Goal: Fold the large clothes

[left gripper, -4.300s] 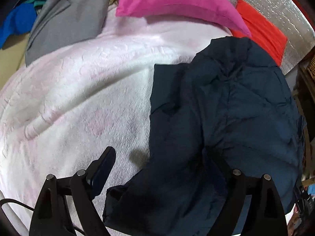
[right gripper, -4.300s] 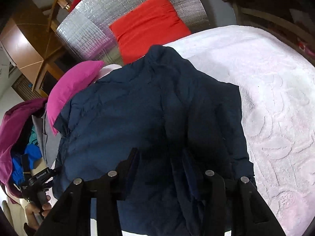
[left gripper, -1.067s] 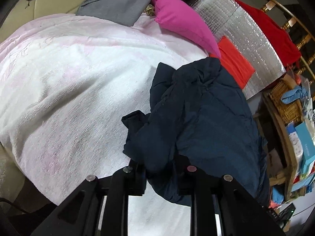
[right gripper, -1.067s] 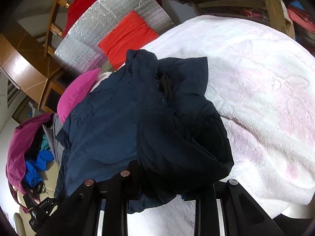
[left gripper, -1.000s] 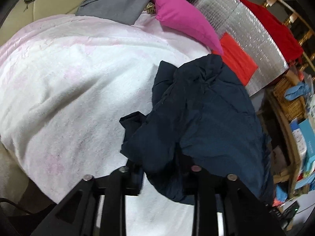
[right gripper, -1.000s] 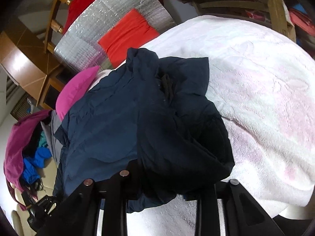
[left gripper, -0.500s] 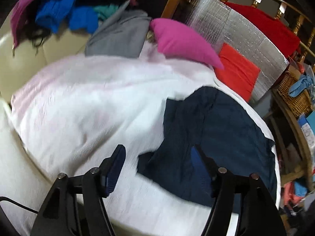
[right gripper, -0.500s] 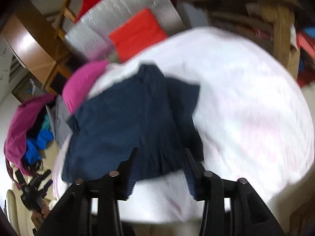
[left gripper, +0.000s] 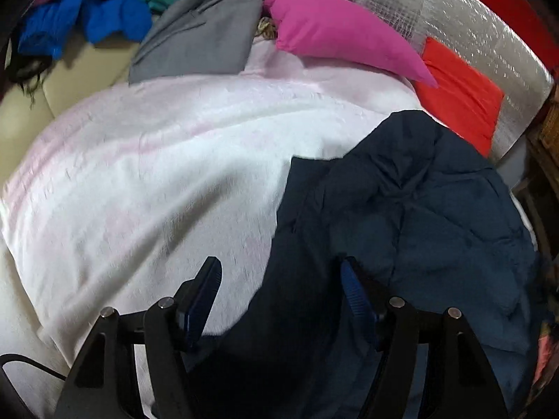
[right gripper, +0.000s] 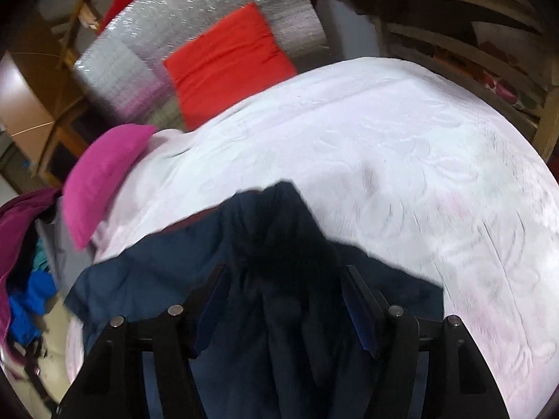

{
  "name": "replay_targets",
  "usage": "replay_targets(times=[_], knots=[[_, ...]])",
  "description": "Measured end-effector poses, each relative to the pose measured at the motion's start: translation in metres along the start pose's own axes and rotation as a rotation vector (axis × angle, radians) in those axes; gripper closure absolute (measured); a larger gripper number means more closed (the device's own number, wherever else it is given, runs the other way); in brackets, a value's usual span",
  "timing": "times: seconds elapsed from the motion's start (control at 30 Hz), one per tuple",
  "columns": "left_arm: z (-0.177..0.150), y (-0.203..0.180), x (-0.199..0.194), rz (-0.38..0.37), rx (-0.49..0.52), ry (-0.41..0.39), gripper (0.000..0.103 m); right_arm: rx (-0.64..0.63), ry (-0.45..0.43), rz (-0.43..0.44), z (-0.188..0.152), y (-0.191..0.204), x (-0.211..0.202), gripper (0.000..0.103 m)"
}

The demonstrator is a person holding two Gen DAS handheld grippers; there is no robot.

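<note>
A dark navy padded jacket (left gripper: 419, 216) lies on a white-pink blanket (left gripper: 157, 160) on a bed. In the left wrist view it fills the lower right, and my left gripper (left gripper: 281, 276) is open just above its near left edge. In the right wrist view the jacket (right gripper: 272, 244) lies in the lower middle with a bunched dark fold between the fingers. My right gripper (right gripper: 284, 279) is open over that fold and holds nothing.
A magenta pillow (left gripper: 342, 35), a red cushion (left gripper: 457, 94) and a silver foil panel (left gripper: 464, 28) stand at the head of the bed. A grey garment (left gripper: 199, 38) and blue clothes (left gripper: 87, 21) lie at the far left. Wooden furniture (right gripper: 471, 45) is at the right.
Both grippers held bunched jacket fabric a second ago. They have since opened and let it drop onto the blanket, and both cameras have moved closer over the jacket.
</note>
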State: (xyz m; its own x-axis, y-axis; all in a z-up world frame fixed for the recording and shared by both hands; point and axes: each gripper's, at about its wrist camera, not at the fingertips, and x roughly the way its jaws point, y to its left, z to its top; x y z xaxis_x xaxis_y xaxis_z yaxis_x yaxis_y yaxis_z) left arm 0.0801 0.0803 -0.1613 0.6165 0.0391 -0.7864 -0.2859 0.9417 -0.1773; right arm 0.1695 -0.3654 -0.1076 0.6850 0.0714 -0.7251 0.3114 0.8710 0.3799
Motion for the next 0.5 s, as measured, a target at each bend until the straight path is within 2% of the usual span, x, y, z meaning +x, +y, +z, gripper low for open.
replay_targets(times=[0.03, 0.07, 0.13, 0.2, 0.27, 0.37, 0.43, 0.5], knots=[[0.002, -0.003, 0.001, 0.013, 0.016, -0.002, 0.032, 0.021, -0.005, -0.023, 0.006, -0.001, 0.008, 0.039], [0.003, -0.005, 0.002, 0.021, 0.025, -0.001, 0.032, 0.037, -0.017, -0.046, 0.011, -0.003, 0.013, 0.050], [0.008, -0.006, 0.007, 0.021, 0.026, 0.015, 0.032, 0.036, -0.011, -0.139, 0.016, -0.009, 0.030, 0.057], [0.010, -0.004, 0.010, -0.001, 0.005, 0.040, 0.032, 0.073, 0.044, -0.160, 0.012, -0.020, 0.049, 0.057], [0.013, -0.002, 0.012, -0.006, -0.003, 0.051, 0.032, 0.064, 0.031, -0.182, 0.009, -0.018, 0.049, 0.057], [0.014, 0.004, 0.008, -0.016, -0.029, 0.053, 0.032, 0.037, -0.047, -0.230, 0.007, -0.001, 0.024, 0.057], [0.015, 0.010, 0.005, -0.022, -0.052, 0.049, 0.032, 0.007, -0.123, -0.189, 0.004, 0.015, -0.001, 0.057], [0.016, 0.015, 0.003, -0.019, -0.072, 0.046, 0.032, -0.101, -0.182, -0.135, -0.002, 0.047, -0.024, 0.057]])
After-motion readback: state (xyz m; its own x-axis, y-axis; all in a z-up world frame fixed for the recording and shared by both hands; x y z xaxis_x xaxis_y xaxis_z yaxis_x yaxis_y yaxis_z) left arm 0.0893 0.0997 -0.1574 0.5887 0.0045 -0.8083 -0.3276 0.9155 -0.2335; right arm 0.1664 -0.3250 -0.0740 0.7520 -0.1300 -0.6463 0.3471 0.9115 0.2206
